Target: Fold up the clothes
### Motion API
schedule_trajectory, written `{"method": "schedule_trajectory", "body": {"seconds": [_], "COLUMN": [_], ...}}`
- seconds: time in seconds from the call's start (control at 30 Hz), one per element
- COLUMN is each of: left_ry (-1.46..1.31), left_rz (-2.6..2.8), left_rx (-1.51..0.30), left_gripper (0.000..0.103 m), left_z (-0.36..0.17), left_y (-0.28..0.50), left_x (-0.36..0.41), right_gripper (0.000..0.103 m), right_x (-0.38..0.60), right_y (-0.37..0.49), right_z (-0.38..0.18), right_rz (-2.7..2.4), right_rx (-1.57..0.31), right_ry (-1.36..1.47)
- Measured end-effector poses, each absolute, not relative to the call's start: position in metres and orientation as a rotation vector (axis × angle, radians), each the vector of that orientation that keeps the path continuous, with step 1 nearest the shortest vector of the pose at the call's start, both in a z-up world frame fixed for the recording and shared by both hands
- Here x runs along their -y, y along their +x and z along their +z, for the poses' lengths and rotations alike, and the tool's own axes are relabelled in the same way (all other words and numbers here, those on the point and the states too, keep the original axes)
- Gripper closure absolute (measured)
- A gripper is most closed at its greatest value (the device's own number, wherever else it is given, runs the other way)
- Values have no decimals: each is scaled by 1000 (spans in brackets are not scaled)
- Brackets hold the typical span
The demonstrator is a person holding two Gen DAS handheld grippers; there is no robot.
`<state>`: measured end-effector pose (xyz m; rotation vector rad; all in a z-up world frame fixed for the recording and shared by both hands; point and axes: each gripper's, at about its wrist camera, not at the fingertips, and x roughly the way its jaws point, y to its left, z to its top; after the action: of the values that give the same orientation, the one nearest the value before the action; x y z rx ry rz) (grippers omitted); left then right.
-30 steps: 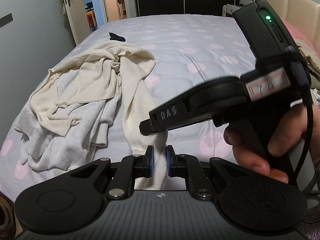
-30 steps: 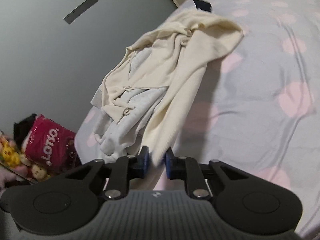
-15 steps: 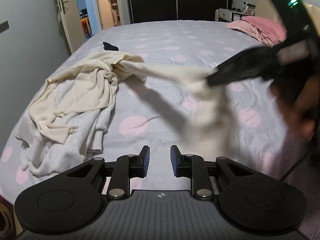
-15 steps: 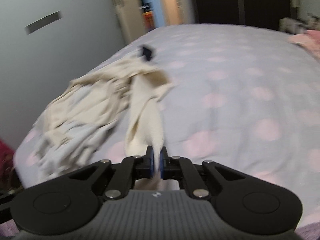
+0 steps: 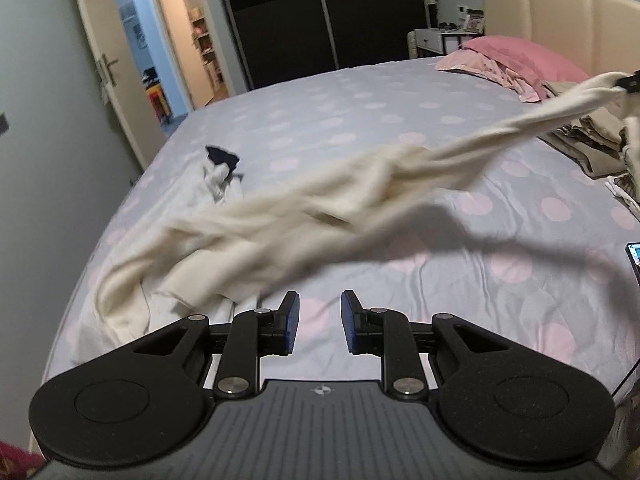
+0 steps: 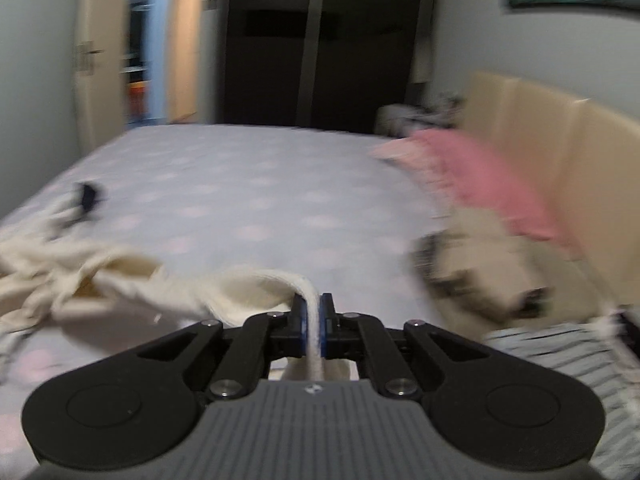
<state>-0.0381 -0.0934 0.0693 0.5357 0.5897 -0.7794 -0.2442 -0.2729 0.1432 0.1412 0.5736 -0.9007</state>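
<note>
A cream garment (image 5: 360, 184) hangs stretched in a long, blurred band above the spotted bed (image 5: 360, 92), from the heap at the left up to the far right. Its sleeve end is pinched in my right gripper (image 5: 628, 82), which shows only as a dark tip at the picture's right edge. The right wrist view has my right gripper (image 6: 313, 320) shut on that cream sleeve (image 6: 240, 288), the cloth trailing off to the left. My left gripper (image 5: 319, 316) stands open low over the bed's near edge, with nothing between its blue pads (image 5: 291, 318).
A white garment with a small dark piece (image 5: 222, 156) lies at the left behind the cream one. A pink pillow (image 5: 516, 56) and a pile of clothes (image 5: 592, 136) sit by the headboard. A phone (image 5: 634, 252) lies at the right edge. A door (image 5: 116, 60) stands open at the left.
The left gripper let go of the cream sleeve and rose. The right gripper shut on the sleeve and swung it up and to the right, dragging the garment off the heap.
</note>
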Motion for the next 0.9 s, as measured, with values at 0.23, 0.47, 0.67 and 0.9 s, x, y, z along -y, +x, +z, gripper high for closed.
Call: {"method": "schedule_trajectory", "body": {"seconds": [0.23, 0.47, 0.67, 0.9], "left_ry": [681, 779, 820, 842], "left_rz": [-845, -886, -878, -844], "left_rx": [-519, -477, -491, -547], "left_gripper": [80, 78, 78, 78], "left_z": [72, 35, 1, -30], "left_y": [-33, -14, 9, 28], "left_x": [130, 172, 194, 212], "right_gripper": [97, 96, 94, 75], "right_x": [343, 397, 422, 434], "right_y": [-291, -296, -281, -273], "right_z": [140, 100, 54, 33], "right_rz": [-1133, -1213, -1172, -1108], "right_rx": [-644, -758, -861, -790], "right_ry": [115, 120, 188, 210]}}
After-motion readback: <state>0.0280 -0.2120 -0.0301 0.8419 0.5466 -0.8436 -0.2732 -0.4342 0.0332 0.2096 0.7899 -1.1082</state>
